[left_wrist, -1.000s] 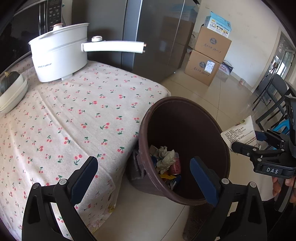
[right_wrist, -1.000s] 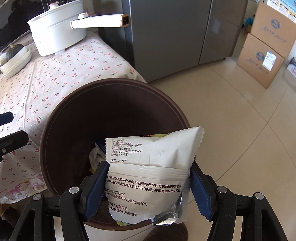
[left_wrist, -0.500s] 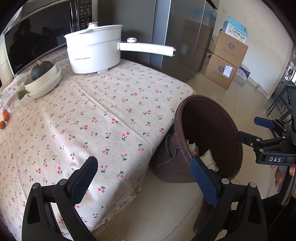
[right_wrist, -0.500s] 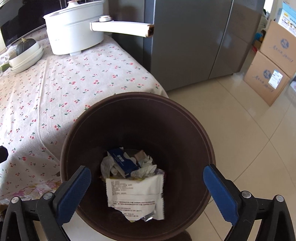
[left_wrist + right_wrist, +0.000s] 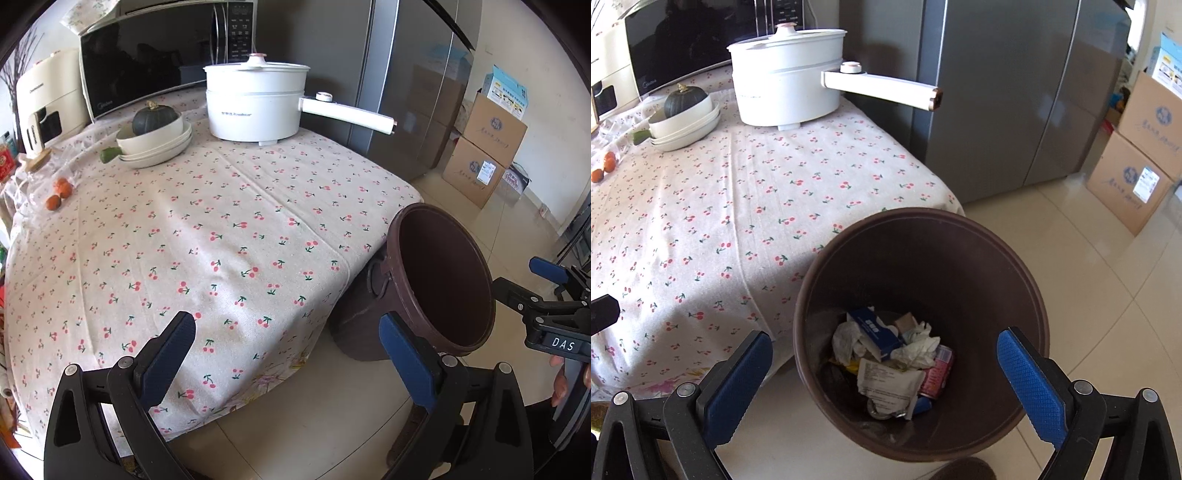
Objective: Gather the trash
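Right tool: the right tool (image 5: 884,363) is wide open and holds nothing. It hangs above the bin, looking down into it.
Left tool: the left tool (image 5: 282,354) is wide open too, and empty. It looks across the worktop, with the bin off to its right side.
Bin: the brown bin (image 5: 1036,295) stands on the floor, right against the corner of the worktop (image 5: 701,206).
Trash: the trash (image 5: 890,354) lies at the bottom of the bin. There is a white packet (image 5: 886,382), crumpled tissue (image 5: 918,345), a small blue box (image 5: 873,330) and a pink wrapper (image 5: 938,373).
Which way: the trash is straight below the right tool, deep down in the bin. From the left tool, the bin (image 5: 441,280) is ahead and to the right, and its inside looks dark, so the trash cannot be seen from there.
Worktop: I see no loose trash on the cherry cloth. Far back stand a white pot (image 5: 256,103), white bowls with a green pumpkin (image 5: 155,118), and small orange fruits (image 5: 59,194). They look like kitchen things, not trash.
Nearer tool: the right tool is nearer the bin. The left tool is nearer the worktop.
My guess: the collecting looks almost done or done. If more trash turns up on the worktop, the left tool should reach forward for it, then swing right to the bin.
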Demonstrator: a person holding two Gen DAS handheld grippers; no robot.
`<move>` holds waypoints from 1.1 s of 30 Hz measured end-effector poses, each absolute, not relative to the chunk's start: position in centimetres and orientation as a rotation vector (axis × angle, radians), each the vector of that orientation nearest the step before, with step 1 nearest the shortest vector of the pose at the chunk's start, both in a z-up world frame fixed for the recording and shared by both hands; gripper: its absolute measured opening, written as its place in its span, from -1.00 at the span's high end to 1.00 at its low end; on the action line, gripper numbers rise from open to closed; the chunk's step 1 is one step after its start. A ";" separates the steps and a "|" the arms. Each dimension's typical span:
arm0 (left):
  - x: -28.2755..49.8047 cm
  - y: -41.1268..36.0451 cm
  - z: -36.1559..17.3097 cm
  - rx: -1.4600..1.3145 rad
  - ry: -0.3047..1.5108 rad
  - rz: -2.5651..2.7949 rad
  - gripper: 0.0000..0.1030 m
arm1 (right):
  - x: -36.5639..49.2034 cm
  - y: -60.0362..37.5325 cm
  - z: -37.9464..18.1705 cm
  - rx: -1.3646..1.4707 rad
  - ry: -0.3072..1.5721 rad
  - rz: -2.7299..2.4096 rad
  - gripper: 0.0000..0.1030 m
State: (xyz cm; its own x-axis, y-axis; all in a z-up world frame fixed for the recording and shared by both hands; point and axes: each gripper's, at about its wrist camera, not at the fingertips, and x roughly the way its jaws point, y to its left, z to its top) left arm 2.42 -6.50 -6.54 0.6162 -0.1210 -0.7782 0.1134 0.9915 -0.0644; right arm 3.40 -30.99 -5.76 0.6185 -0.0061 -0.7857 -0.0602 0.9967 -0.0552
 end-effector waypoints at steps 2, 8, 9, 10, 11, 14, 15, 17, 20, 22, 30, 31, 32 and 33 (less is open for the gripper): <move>1.3 -6.3 -6.3 -0.015 0.884 -0.115 -0.96 | 2.5 -30.7 -5.9 -0.078 0.920 0.026 -0.95; -1.6 -6.2 -4.9 -0.027 0.821 -0.077 -0.96 | 0.0 -29.1 -4.5 -0.124 0.867 0.049 -0.95; -2.0 -6.2 -4.6 -0.027 0.804 -0.069 -0.96 | -0.2 -28.9 -4.2 -0.133 0.850 0.052 -0.95; -2.2 -6.2 -4.3 -0.028 0.791 -0.063 -0.96 | -0.4 -28.6 -3.9 -0.143 0.833 0.053 -0.95; -2.4 -6.1 -4.1 -0.031 0.781 -0.058 -0.96 | -0.7 -28.4 -3.7 -0.150 0.818 0.051 -0.95; -2.7 -5.8 -3.5 -0.046 0.756 -0.040 -0.96 | -1.0 -27.9 -3.3 -0.161 0.790 0.054 -0.95; -2.7 -5.7 -3.4 -0.048 0.750 -0.036 -0.96 | -1.1 -27.8 -3.3 -0.162 0.785 0.055 -0.95; -2.7 -5.6 -3.3 -0.057 0.742 -0.033 -0.96 | -1.1 -27.5 -3.4 -0.167 0.781 0.056 -0.95; -2.7 -5.6 -3.2 -0.061 0.740 -0.035 -0.96 | -1.0 -27.5 -3.5 -0.174 0.781 0.051 -0.95; -2.7 -5.6 -3.2 -0.063 0.740 -0.034 -0.96 | -1.0 -27.6 -3.5 -0.167 0.782 0.048 -0.95; -2.9 -5.5 -3.1 -0.058 0.725 -0.034 -0.96 | -1.1 -28.1 -3.3 -0.148 0.776 0.040 -0.95; -2.9 -5.5 -3.1 -0.059 0.726 -0.037 -0.96 | -1.1 -28.1 -3.3 -0.147 0.775 0.040 -0.95; -2.9 -5.6 -3.1 -0.061 0.729 -0.040 -0.96 | -1.1 -28.1 -3.3 -0.147 0.775 0.040 -0.95; -2.9 -5.6 -3.1 -0.061 0.730 -0.042 -0.96 | -1.1 -28.1 -3.3 -0.146 0.775 0.040 -0.95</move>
